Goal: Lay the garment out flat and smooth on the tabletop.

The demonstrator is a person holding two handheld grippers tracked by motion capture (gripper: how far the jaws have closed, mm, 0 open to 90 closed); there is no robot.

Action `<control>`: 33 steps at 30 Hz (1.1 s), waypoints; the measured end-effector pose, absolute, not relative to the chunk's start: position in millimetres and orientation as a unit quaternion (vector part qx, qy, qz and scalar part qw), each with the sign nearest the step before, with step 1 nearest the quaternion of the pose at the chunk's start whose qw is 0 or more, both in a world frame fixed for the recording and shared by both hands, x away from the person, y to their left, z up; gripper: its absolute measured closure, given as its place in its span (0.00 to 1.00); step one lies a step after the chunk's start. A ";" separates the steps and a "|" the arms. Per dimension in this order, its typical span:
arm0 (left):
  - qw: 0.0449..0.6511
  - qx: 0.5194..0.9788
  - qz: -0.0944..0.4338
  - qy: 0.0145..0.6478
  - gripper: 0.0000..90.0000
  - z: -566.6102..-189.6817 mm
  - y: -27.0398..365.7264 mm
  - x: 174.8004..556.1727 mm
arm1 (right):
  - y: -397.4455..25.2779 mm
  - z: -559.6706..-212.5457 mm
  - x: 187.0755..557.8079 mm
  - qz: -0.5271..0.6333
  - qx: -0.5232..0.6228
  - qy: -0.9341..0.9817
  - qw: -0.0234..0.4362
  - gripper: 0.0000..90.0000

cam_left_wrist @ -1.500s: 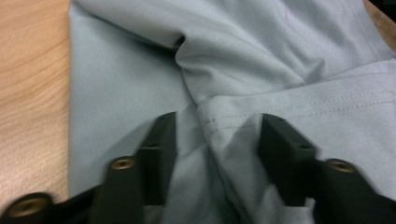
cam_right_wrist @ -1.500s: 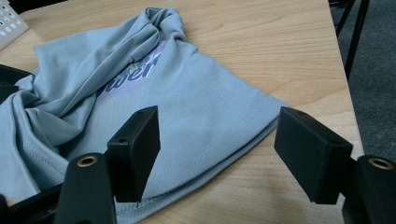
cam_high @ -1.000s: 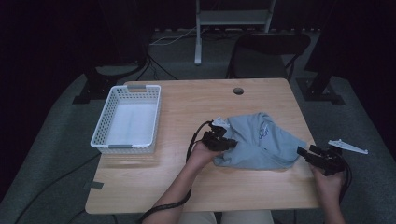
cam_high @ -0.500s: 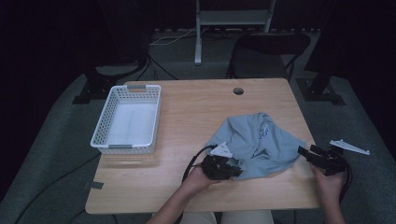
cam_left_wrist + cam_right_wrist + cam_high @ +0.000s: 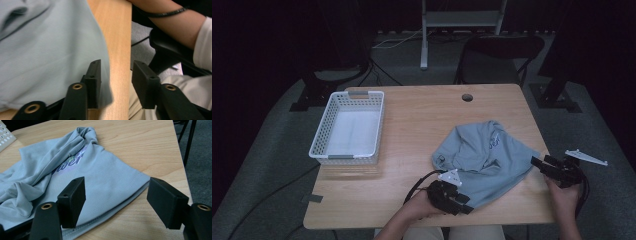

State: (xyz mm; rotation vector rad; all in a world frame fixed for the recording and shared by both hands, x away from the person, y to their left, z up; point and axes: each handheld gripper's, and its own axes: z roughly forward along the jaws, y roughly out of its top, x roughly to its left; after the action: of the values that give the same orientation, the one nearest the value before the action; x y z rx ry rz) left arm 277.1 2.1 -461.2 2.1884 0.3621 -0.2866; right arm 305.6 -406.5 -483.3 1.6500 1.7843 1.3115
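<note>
A light grey-blue T-shirt (image 5: 484, 155) with a small print lies crumpled on the right half of the wooden table (image 5: 422, 120). My left gripper (image 5: 464, 207) is at the shirt's near corner by the table's front edge. In the left gripper view it (image 5: 116, 65) is open, one jaw over the shirt (image 5: 45, 45) and the other past the table edge. My right gripper (image 5: 543, 162) is at the shirt's right hem. In the right gripper view it (image 5: 116, 182) is open wide, low over the hem of the shirt (image 5: 100, 172), gripping nothing.
A white perforated basket (image 5: 319, 145) stands on the table's left side. A round cable hole (image 5: 467, 97) lies near the far edge. A dark chair (image 5: 499, 50) and a stand base sit beyond the table. The person's lap and arm (image 5: 175, 22) are just past the front edge.
My left gripper has drawn back from the shirt's left side toward the front edge, now at the near corner. The shirt lies more spread toward me. My right gripper barely moved.
</note>
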 end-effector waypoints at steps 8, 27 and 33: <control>0.440 0.870 -0.036 0.220 0.57 -460.0 0.2 284.1 | -403.6 -482.1 306.1 0.459 0.581 0.645 0.191 0.34; 0.370 0.898 0.025 0.236 0.53 -474.5 -4.3 288.4 | -352.4 -485.1 319.3 0.310 0.533 0.753 0.231 0.31; 0.356 0.901 0.035 0.245 0.53 -472.1 12.9 295.3 | -345.0 -484.6 307.3 0.308 0.538 0.751 0.229 0.31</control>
State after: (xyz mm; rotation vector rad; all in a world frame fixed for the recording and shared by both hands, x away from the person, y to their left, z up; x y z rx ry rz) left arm 295.3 12.9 -472.1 2.3274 0.6320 0.0896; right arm 307.3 -345.0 -484.6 1.4800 2.0677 0.8472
